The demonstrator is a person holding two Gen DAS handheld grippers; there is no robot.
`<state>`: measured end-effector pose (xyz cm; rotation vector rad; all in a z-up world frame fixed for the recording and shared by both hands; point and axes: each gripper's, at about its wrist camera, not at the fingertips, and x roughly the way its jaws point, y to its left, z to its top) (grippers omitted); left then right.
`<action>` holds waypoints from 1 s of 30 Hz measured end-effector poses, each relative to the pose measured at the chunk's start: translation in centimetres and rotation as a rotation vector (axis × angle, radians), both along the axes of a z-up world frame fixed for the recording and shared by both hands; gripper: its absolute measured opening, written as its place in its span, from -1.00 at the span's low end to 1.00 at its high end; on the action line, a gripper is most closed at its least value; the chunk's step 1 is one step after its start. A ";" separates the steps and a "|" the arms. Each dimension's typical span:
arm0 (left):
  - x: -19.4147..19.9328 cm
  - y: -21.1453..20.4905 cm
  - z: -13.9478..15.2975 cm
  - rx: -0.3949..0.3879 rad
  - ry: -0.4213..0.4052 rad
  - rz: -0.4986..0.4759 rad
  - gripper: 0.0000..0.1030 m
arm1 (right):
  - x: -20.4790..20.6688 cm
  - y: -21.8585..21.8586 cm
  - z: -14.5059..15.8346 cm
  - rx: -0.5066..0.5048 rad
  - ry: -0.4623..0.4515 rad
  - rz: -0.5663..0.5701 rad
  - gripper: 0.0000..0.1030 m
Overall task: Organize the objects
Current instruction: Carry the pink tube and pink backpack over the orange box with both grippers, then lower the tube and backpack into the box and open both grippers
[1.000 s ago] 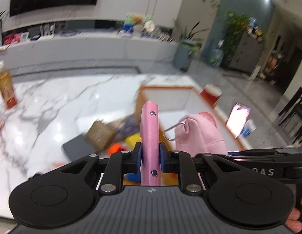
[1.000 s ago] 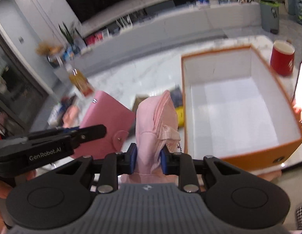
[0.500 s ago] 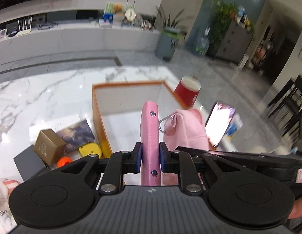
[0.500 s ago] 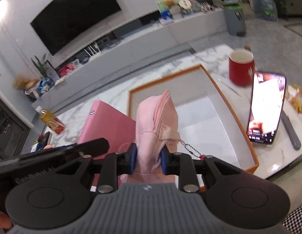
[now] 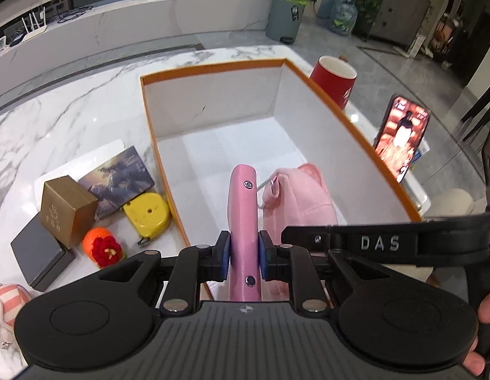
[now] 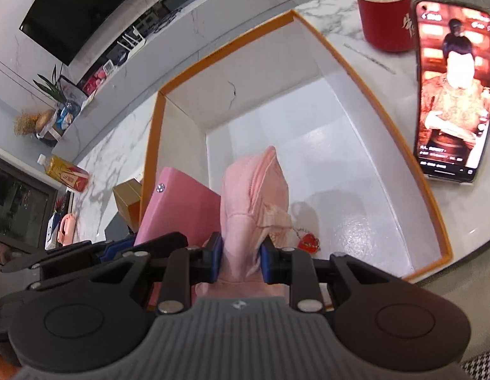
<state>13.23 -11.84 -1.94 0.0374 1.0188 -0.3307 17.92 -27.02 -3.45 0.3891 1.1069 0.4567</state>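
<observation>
Moved: both grippers have come over the box (image 5: 213,66) and tipped lower since 1 second ago; back then the left view faced the table clutter, now it looks into the box.
Left gripper (image 5: 243,253): clenched on the wallet (image 5: 242,209), blue pads pressing both flat sides.
Wallet: pink, held on edge, 2 metal snaps showing on its narrow side; it hangs above the near left part of the box interior, not touching the floor as far as the views show.
Right gripper (image 6: 240,261): clamped on the pouch (image 6: 256,190), soft pink fabric bulging up between the pads.
Pouch: pink, zip seam on top, a bead chain with a red charm (image 6: 308,242) dangling below it over the box floor.
Relation: wallet and pouch sit side by side, wallet on the left, pouch just beside it; whether they touch I cannot tell.
Box: orange rim, white walls and floor, nothing lying on the floor.
Table (image 5: 71,110): white marble.
Left of box: gold cube (image 5: 67,209), dark flat case (image 5: 39,253), picture card (image 5: 118,174), yellow tape measure (image 5: 147,213), knitted orange (image 5: 101,248).
Right of box: red mug (image 6: 386,17), and a phone (image 6: 454,95) with its screen lit.
Far left: bottle (image 6: 66,174) lying on the table.
</observation>
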 end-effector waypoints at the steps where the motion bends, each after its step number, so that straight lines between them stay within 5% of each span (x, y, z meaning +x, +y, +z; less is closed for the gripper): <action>1: 0.2 -0.1 -0.2 0.008 0.004 0.004 -0.59 | 0.2 0.1 -0.2 0.004 0.007 0.003 -0.50; 20: 0.4 0.0 -0.4 0.038 0.017 -0.006 -0.57 | 2.9 1.6 -3.0 0.059 0.141 0.075 -0.47; 30: -2.0 2.8 2.6 -0.053 -0.100 -0.004 -0.22 | 2.8 2.7 -3.3 -0.001 0.128 0.118 -0.45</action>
